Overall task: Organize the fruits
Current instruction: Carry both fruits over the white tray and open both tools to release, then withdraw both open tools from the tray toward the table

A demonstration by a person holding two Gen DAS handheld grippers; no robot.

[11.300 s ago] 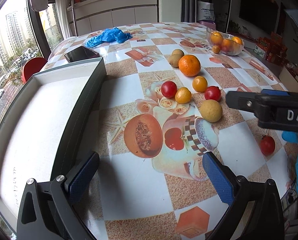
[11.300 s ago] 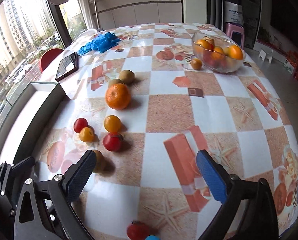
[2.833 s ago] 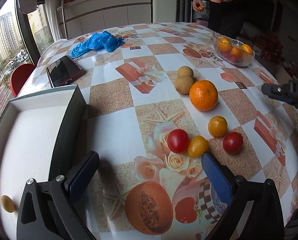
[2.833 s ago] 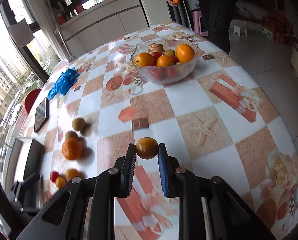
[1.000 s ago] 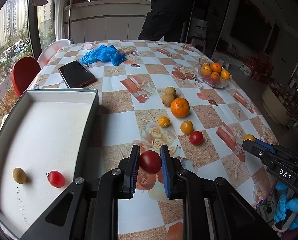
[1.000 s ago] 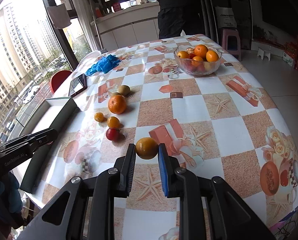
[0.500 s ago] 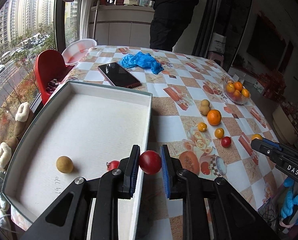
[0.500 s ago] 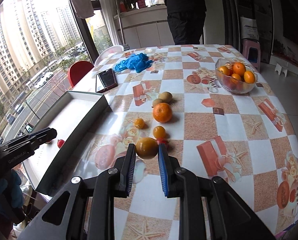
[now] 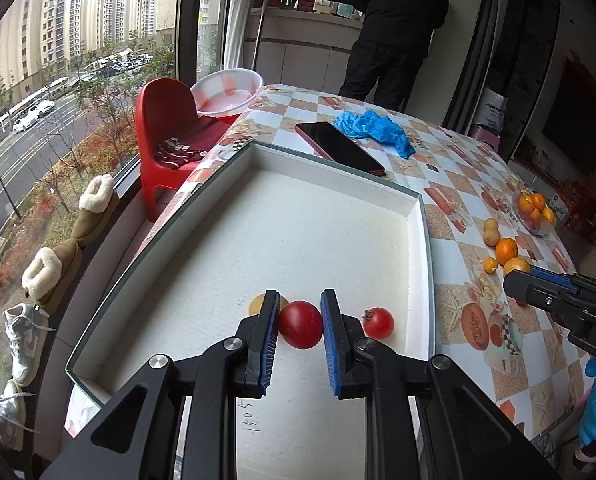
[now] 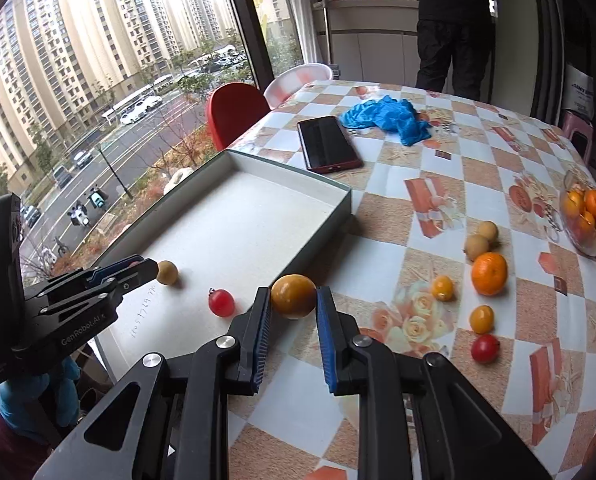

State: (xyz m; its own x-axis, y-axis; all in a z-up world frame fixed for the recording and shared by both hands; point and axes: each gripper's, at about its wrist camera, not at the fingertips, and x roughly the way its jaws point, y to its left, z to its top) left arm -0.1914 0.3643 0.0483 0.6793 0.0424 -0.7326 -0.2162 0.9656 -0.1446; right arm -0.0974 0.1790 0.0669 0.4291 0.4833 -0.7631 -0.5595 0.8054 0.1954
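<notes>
1. The left gripper (image 9: 300, 322) is clamped on a red tomato (image 9: 300, 324), held over the white tray (image 9: 318, 224).
2. In the tray, a second tomato (image 9: 378, 322) lies just right of those fingers.
3. A yellowish fruit (image 9: 258, 304) sits half hidden behind the left finger.
4. The right gripper (image 10: 294, 302) is clamped on an orange-yellow fruit (image 10: 293, 295) above the tray's near edge.
5. More fruit (image 10: 489, 273) stays on the table (image 10: 438, 216).

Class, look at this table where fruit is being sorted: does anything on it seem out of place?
Yes: a phone and crumpled blue gloves lie on the table beyond the white tray, odd among fruit. Nothing looks spilled or damaged.
</notes>
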